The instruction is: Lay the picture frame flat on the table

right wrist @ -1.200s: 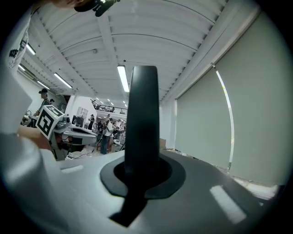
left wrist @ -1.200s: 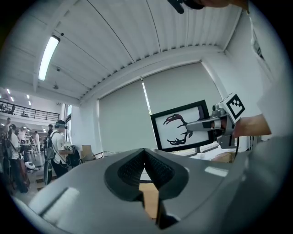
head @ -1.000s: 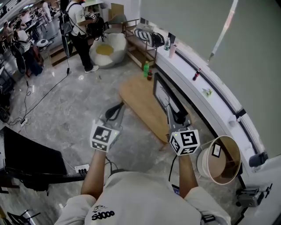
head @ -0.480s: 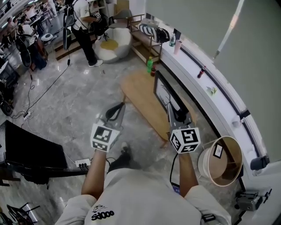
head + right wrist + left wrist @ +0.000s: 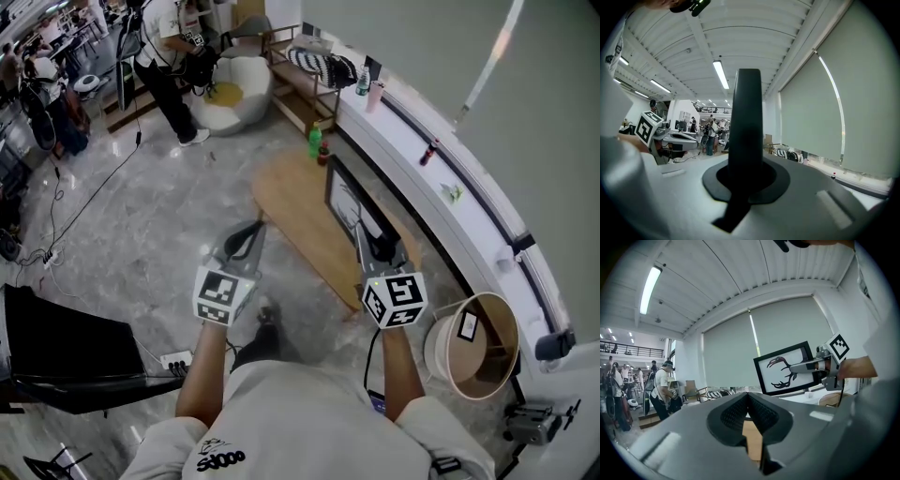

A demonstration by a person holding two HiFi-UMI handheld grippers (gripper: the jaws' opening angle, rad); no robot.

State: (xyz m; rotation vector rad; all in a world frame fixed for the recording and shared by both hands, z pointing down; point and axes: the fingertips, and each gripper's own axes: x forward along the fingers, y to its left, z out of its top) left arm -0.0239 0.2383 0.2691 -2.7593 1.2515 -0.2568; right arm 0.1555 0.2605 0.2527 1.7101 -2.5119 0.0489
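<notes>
Right hand-held gripper [image 5: 362,232] clamps the upright picture frame [image 5: 345,199] above the bench [image 5: 289,208]. Left hand-held gripper [image 5: 246,234] is closed, apparently empty. A one-sided hold could let the frame pivot and slam.

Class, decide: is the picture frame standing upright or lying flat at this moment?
Upright. The frame stands on edge over the table, clamped in the right hand-held gripper, its picture facing sideways; it is not yet laid flat.
</notes>
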